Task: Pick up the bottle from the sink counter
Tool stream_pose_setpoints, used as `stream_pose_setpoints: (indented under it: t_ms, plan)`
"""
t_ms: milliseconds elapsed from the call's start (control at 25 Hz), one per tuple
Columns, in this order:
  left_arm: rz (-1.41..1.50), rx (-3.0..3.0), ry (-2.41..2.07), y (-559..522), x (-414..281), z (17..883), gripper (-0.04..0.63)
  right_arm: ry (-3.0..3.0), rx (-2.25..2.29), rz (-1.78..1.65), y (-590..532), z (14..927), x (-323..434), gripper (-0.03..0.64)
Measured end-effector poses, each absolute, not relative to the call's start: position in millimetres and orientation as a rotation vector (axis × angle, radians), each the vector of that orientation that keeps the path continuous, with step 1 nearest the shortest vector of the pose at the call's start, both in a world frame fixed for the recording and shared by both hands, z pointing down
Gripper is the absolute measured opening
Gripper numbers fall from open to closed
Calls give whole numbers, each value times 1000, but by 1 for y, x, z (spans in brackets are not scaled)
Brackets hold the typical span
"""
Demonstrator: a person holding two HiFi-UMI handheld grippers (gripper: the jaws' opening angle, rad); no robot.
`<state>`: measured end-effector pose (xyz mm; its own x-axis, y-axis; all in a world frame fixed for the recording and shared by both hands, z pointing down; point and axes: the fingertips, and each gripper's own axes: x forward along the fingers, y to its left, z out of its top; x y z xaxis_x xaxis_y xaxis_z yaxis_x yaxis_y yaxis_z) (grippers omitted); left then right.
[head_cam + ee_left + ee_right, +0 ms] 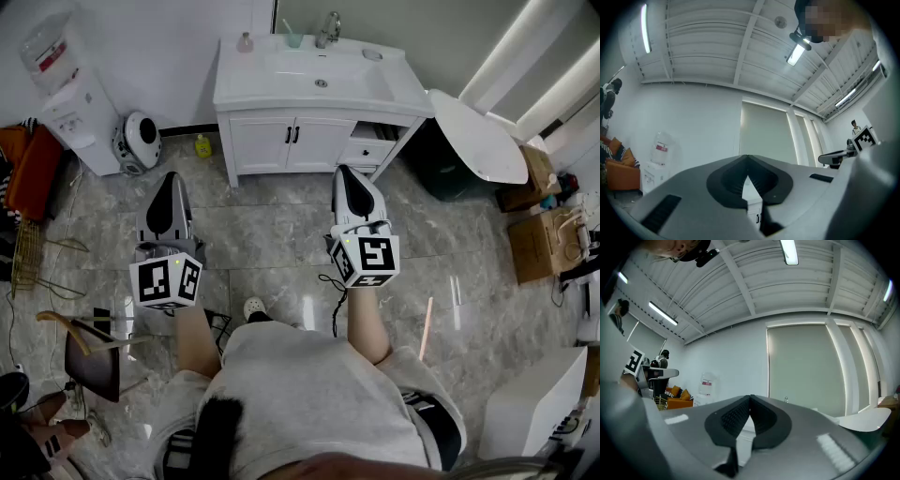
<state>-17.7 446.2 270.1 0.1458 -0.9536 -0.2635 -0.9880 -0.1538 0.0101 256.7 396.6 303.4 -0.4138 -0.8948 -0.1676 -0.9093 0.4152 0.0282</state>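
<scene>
The left tongs (169,180) and the right tongs (345,172) are both closed, tips together, with nothing between them. They hang side by side over a grey marbled floor (272,234), both aimed at a white cabinet (300,141) well ahead.

The cabinet's worktop (242,89) has a basin (321,75) sunk in it and a tap (328,28) at the back. The bottle (245,42), small and pinkish, stands upright at the worktop's back left corner. It is ahead of the tongs, nearer the left pair's line, and well apart from both. A cup (293,38) sits between it and the tap.

Ahead-left of the left tongs, a yellow bottle (202,146) stands on the floor by the cabinet. Further left are a round white appliance (139,141) and a water cooler (66,89) against the wall. Right of the right tongs is a round white table (478,136), with cardboard boxes (539,239) past it. Overhead is a white ribbed ceiling (754,291) with strip lights.
</scene>
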Motion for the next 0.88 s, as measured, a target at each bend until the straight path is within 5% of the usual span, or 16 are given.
stream_pose_setpoints:
  t_ms: [880]
  plan:
    - [318, -2279, 1866, 397, -64, 271, 8, 2458, -1613, 146, 351, 302, 211, 11]
